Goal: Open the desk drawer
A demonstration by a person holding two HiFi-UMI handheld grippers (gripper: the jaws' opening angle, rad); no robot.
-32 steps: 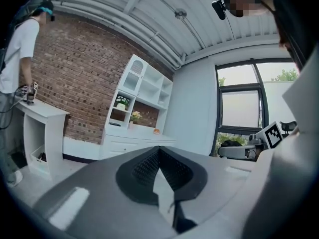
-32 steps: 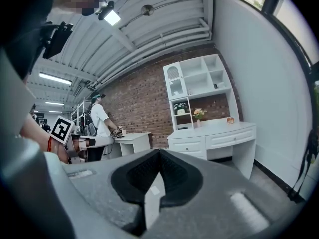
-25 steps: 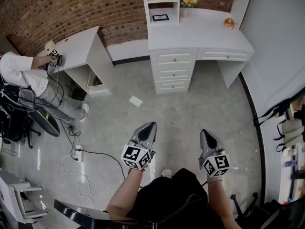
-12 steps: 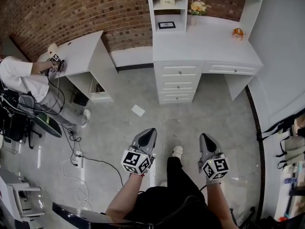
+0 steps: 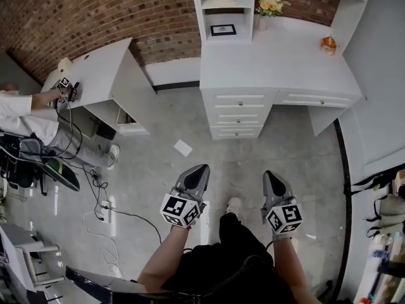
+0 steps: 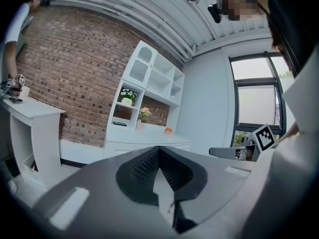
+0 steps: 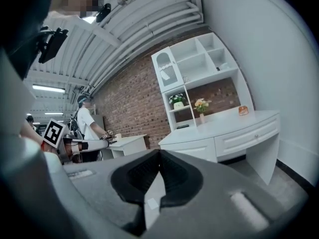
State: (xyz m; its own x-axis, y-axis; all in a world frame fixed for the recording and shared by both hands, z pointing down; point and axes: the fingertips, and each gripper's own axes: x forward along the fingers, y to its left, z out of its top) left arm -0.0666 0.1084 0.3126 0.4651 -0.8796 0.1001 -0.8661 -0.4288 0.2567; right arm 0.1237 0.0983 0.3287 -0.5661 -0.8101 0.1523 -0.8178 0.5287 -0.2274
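Observation:
The white desk [image 5: 278,62] stands against the brick wall, with a stack of small drawers [image 5: 239,114] under its left half and one wide shallow drawer [image 5: 314,99] under its right half; all are closed. My left gripper [image 5: 202,168] and right gripper [image 5: 270,175] hover over the grey floor well short of the desk, side by side, pointing at it. Both are shut and hold nothing. The right gripper view shows the wide drawer [image 7: 246,133] beyond the closed tips of the right gripper [image 7: 159,153]. In the left gripper view the desk [image 6: 144,142] lies past the left gripper [image 6: 158,151].
A white hutch [image 5: 228,8] with flowers [image 5: 269,4] and a small orange object [image 5: 328,44] sit on the desk. A second white desk [image 5: 95,68] with a seated person [image 5: 25,116] is at the left. Cables [image 5: 104,201] and a paper scrap [image 5: 182,147] lie on the floor.
Both grippers and the head view have moved forward toward the desk, which now looks nearer and larger. The jaws stayed shut.

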